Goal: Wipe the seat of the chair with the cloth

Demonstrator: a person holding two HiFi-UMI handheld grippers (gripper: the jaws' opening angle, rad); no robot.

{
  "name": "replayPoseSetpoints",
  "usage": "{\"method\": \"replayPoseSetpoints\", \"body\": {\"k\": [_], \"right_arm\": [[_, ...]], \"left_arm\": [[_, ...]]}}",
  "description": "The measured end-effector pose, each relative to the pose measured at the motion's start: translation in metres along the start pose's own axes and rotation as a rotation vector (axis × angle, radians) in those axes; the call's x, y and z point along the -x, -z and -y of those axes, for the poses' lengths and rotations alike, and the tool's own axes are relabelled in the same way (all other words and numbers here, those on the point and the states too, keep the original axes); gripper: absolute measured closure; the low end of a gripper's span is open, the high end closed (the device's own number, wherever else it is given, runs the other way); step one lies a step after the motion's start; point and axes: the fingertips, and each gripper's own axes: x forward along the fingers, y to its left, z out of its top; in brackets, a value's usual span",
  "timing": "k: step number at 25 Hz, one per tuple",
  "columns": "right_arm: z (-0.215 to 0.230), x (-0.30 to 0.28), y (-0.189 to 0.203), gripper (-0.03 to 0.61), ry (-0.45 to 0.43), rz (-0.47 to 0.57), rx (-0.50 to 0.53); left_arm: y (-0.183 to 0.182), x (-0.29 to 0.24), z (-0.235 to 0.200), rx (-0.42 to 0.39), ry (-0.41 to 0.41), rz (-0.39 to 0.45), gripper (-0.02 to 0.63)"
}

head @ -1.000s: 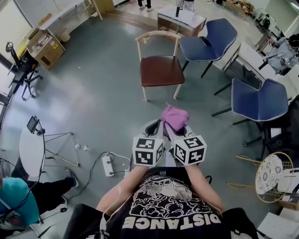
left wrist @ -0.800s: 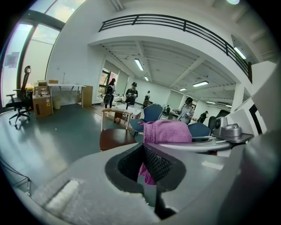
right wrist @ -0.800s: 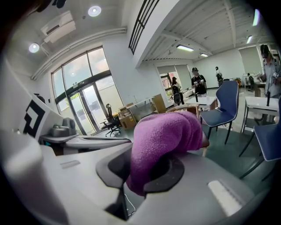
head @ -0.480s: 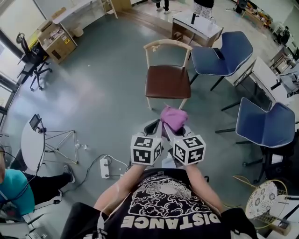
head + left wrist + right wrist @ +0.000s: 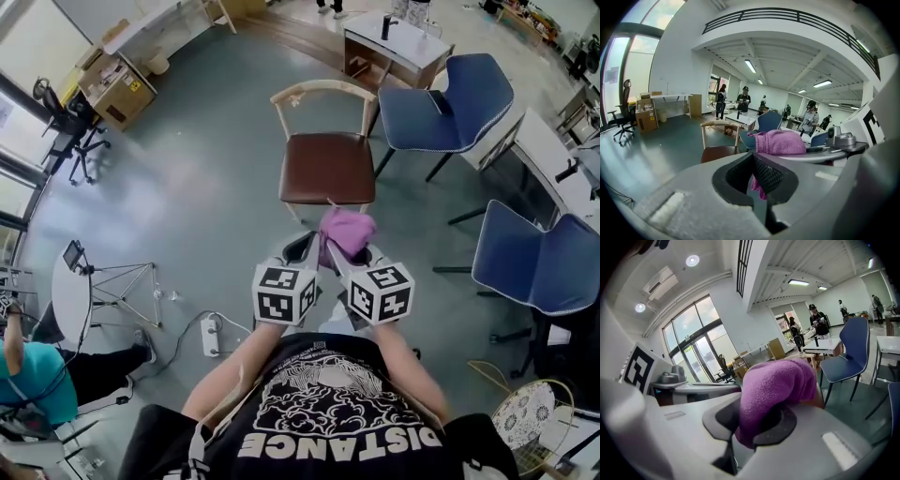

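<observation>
Right gripper [image 5: 350, 251]: jaws closed on the bunched pink cloth [image 5: 345, 230], which bulges up and forward over the jaw tips in the right gripper view [image 5: 774, 389].

Left gripper [image 5: 302, 249]: jaws together with nothing between them. It sits just beside the right gripper, and the cloth shows past its tips.

Both grippers are held in the air in front of the person's chest.

Chair [image 5: 328, 169]: wooden frame, brown seat bare. The cloth is at the seat's front edge, short of the seat surface.

2 blue chairs [image 5: 448, 94] stand to the right.
</observation>
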Motion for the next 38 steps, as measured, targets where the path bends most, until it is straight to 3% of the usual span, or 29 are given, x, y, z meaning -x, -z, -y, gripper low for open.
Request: {"method": "replayPoseSetpoints", "body": {"k": [7, 21, 38], "right_arm": [[0.020, -0.001, -0.010, 0.518, -0.042, 0.022, -0.054], [0.057, -0.038, -0.026, 0.518, -0.033, -0.022, -0.022], [0.075, -0.226, -0.081, 0.517, 0.022, -0.155, -0.023]], "left_arm": [[-0.007, -0.014, -0.006, 0.010, -0.060, -0.015, 0.617], [-0.025, -0.061, -0.032, 0.053, -0.057, -0.005, 0.617], [-0.069, -0.152, -0.200, 0.164, 0.003, -0.078, 0.617]]}}
